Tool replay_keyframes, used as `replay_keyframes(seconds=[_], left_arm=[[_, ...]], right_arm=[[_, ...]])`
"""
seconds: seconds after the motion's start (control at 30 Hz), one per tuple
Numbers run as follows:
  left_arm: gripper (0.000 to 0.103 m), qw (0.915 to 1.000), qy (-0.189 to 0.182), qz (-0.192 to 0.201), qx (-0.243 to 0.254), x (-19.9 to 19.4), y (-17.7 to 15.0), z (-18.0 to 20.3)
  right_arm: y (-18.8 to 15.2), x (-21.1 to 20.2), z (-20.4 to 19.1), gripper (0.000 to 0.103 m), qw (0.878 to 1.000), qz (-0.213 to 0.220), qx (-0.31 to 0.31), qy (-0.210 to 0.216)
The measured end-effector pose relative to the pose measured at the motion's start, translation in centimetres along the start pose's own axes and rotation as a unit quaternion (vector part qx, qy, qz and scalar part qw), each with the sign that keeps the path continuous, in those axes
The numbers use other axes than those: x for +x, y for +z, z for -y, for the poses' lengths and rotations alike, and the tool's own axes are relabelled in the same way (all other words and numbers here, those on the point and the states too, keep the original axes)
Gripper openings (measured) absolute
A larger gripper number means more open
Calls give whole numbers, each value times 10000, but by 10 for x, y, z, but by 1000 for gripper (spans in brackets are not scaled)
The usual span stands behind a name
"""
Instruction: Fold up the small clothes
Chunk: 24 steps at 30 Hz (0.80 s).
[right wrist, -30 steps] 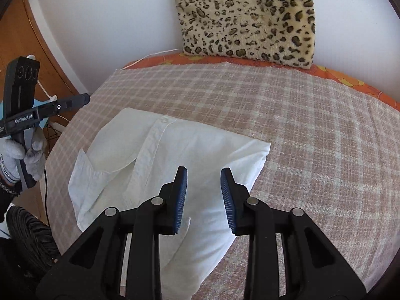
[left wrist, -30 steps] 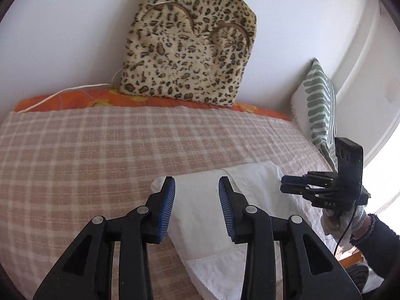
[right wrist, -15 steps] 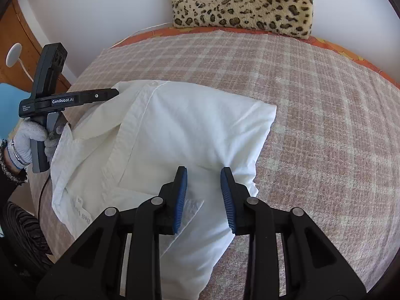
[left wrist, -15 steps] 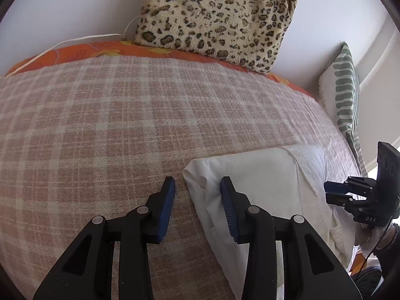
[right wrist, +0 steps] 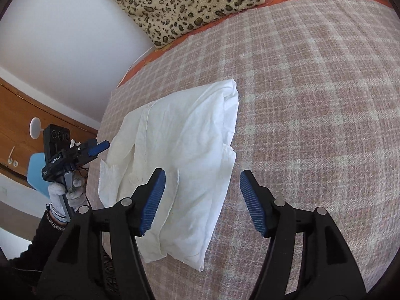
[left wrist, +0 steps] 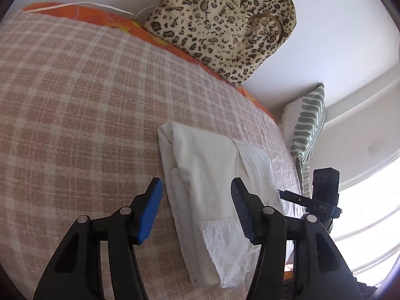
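- Both sets of jaws are being opened; a second ago they were narrower.
- Nothing is grasped by the left gripper [left wrist: 196, 208] or the right gripper [right wrist: 202, 200].
- The folded white shirt [right wrist: 185, 155] is left flat on the checked bedspread [right wrist: 312, 100], near its edge.
- A fresh grasp for another fold is probably being prepared.

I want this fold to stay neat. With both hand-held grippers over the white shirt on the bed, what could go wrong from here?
1. The shirt lies puffy, layers loose at its near edge; a pinch may catch only the top layer.
2. Its far side lies near the bed's edge; a tug could slide it off.
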<state>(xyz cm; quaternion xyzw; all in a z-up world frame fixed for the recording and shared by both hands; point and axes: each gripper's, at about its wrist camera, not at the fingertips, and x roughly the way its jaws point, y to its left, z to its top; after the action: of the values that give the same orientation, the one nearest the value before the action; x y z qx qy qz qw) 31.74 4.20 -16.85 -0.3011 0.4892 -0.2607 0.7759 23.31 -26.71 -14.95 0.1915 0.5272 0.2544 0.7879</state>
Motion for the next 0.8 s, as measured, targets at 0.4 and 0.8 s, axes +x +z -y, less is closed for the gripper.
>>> replay_keyframes(seconds=[0.4, 0.8], left_arm=[[56, 9931, -615, -404, -918, 22, -19, -31], [53, 9953, -716, -376, -526, 41, -19, -16]], right_arm=[[-13, 11, 35, 69, 9941, -3, 821, 703], [-12, 23, 33, 67, 9864, 140, 989, 1305]])
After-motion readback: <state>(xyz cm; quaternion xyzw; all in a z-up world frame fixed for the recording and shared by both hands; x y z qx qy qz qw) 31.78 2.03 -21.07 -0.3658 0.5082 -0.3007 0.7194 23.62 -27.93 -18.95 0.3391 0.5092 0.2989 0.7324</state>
